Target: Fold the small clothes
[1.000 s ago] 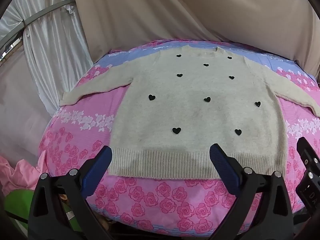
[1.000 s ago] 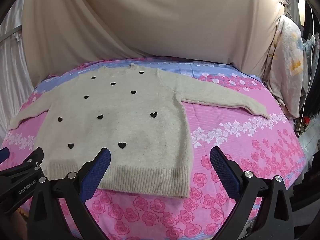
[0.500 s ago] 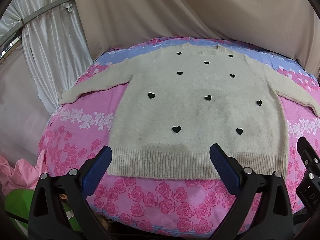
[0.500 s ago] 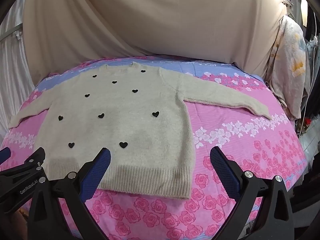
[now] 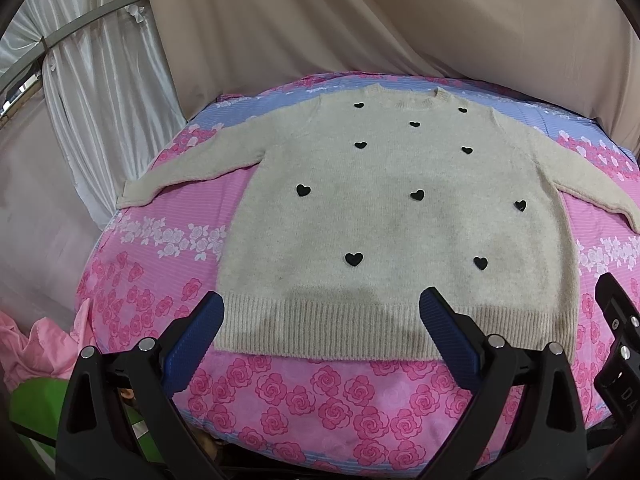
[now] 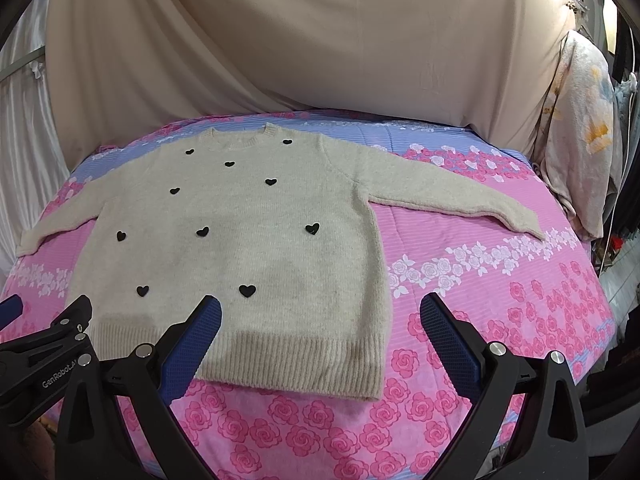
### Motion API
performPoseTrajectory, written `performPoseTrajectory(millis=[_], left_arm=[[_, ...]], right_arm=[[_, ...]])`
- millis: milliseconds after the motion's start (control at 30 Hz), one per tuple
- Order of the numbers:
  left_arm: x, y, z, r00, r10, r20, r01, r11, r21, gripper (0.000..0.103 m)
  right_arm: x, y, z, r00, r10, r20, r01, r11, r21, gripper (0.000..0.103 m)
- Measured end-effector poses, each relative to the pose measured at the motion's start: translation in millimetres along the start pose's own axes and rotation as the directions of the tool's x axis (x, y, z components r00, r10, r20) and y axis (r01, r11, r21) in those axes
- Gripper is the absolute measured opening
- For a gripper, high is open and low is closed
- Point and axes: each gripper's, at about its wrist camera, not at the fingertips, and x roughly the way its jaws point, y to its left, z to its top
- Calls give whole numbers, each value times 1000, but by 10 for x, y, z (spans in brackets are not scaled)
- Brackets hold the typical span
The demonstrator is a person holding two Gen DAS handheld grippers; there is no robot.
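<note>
A cream knit sweater (image 5: 392, 216) with several black hearts lies flat, front up, on a pink rose-print bed cover (image 5: 320, 396), both sleeves spread out; it also shows in the right wrist view (image 6: 248, 248). My left gripper (image 5: 320, 312) is open and empty, hovering over the ribbed hem near its left corner. My right gripper (image 6: 320, 316) is open and empty, hovering over the hem's right corner. The right gripper's body (image 5: 620, 344) shows at the right edge of the left wrist view, and the left gripper's body (image 6: 44, 344) at the left of the right wrist view.
Beige cloth (image 6: 304, 40) hangs behind the bed. White satin curtains (image 5: 100, 80) hang at the left. Pink fabric (image 5: 36, 344) and a green object (image 5: 32, 404) lie left of the bed. A floral cloth (image 6: 580, 136) hangs at the right.
Both views have drifted slightly; the sweater sits a little higher in the left wrist frame and lower in the right. Both grippers stay open.
</note>
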Motion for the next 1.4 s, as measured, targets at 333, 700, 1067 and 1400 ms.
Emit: performPoseTrajectory(millis=[333,700,1067,1400], left_arm=[[29,-20,14,1000,2,-5,-2,1000,2,96],[45,-43,34,1000,3,-11,-3,1000,4,96],[62,-51,31,1000,0,-14,0,1000,5,96],[73,-45,27,1000,-1,-17,1,1000,5,96]], right_arm=[[16,-4,-9,1000,1,-3,-1,1000,-4,98],[42,-6,-7,1000,3,-7,-3,1000,-5,98],[65,1,-18,1000,2,-10,-2,1000,-5,98],[70,6,-15,1000,2,-13,-2,1000,-6,98]])
